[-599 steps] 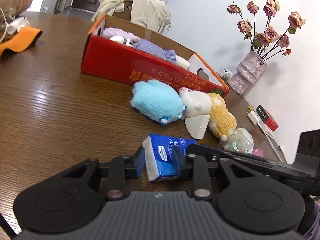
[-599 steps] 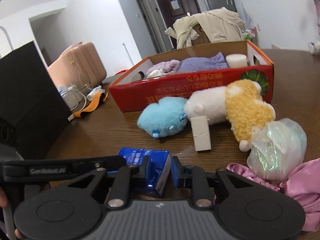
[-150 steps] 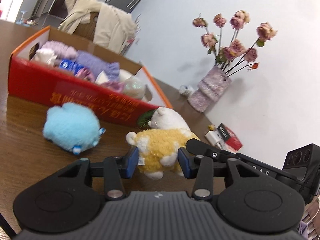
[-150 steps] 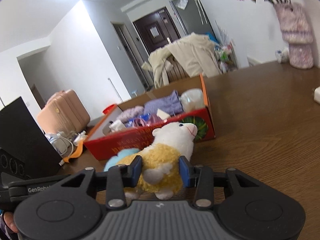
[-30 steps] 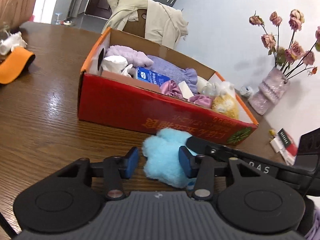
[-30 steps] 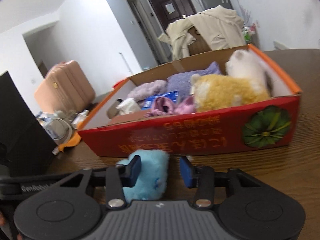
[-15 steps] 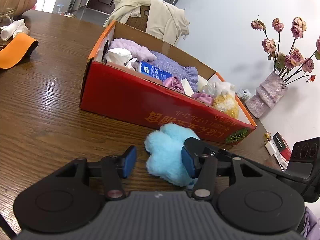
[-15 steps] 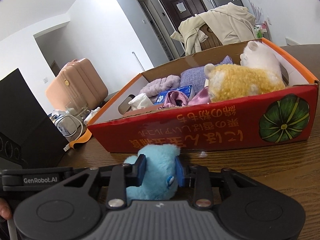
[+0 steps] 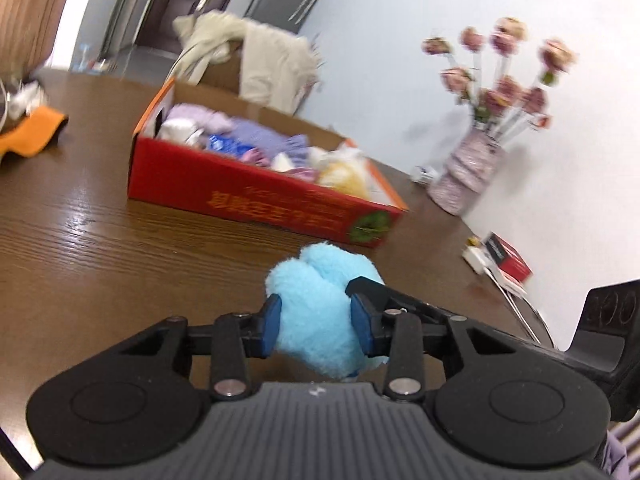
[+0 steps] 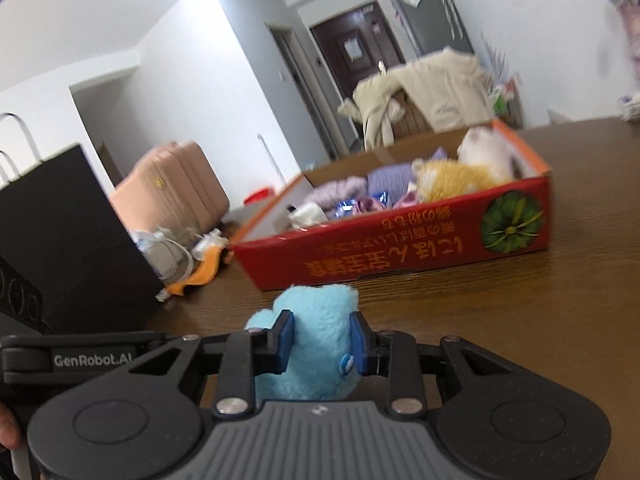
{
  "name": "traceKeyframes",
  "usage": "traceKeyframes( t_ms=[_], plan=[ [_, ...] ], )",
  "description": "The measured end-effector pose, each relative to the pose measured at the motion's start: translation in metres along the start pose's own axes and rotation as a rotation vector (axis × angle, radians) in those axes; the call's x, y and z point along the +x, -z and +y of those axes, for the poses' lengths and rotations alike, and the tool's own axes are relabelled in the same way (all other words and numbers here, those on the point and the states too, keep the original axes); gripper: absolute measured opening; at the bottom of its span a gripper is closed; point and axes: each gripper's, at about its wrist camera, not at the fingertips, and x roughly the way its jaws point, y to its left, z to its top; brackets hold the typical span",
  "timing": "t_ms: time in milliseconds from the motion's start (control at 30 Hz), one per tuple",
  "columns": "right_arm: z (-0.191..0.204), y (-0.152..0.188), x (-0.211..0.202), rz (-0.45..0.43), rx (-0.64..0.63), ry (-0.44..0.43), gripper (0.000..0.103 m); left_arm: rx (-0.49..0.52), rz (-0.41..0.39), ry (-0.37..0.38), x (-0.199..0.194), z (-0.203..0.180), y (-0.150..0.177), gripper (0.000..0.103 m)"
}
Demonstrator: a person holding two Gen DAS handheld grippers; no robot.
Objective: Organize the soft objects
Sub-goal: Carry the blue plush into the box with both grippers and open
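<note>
A fluffy light-blue plush toy [image 9: 316,280] [image 10: 316,304] hangs just above the brown table, short of the red cardboard box [image 9: 248,196] [image 10: 400,256]. Both grippers hold it from opposite sides. My left gripper [image 9: 316,322] is closing, its blue pads pressing into the plush. My right gripper [image 10: 320,342] also squeezes the toy, its jaws still drawing together. The box holds purple cloths, a blue tissue pack and a yellow-and-white plush sheep [image 9: 344,172] [image 10: 452,176].
A vase of dried roses [image 9: 472,176] stands at the table's far right, with a small red box [image 9: 508,260] and a charger near it. An orange item [image 9: 28,136] lies far left. A black bag [image 10: 60,240] stands at the left, and a coat-draped chair [image 9: 256,68] stands behind the box.
Both grippers have drawn back from the red box and risen, with the blue plush lifted off the table. The left jaws went from loosely around the toy to pressing it.
</note>
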Motion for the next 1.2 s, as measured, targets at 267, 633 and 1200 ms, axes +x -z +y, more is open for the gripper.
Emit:
traceKeyframes(
  t_ms=[267,633,1200],
  plan=[
    [0.013,0.016,-0.066,-0.064,-0.001,0.011,0.029,0.056,-0.027,0.039,-0.028,-0.034,0.017,0.038],
    [0.008,-0.059,-0.057,-0.171,-0.096,0.029,0.029,0.083,-0.091,0.136,0.011,-0.041,-0.082,0.037],
    [-0.122,-0.223,0.181,0.067,0.016,0.092,0.029,-0.014,0.061,0.009,0.254,0.030,-0.222,0.029]
  ],
)
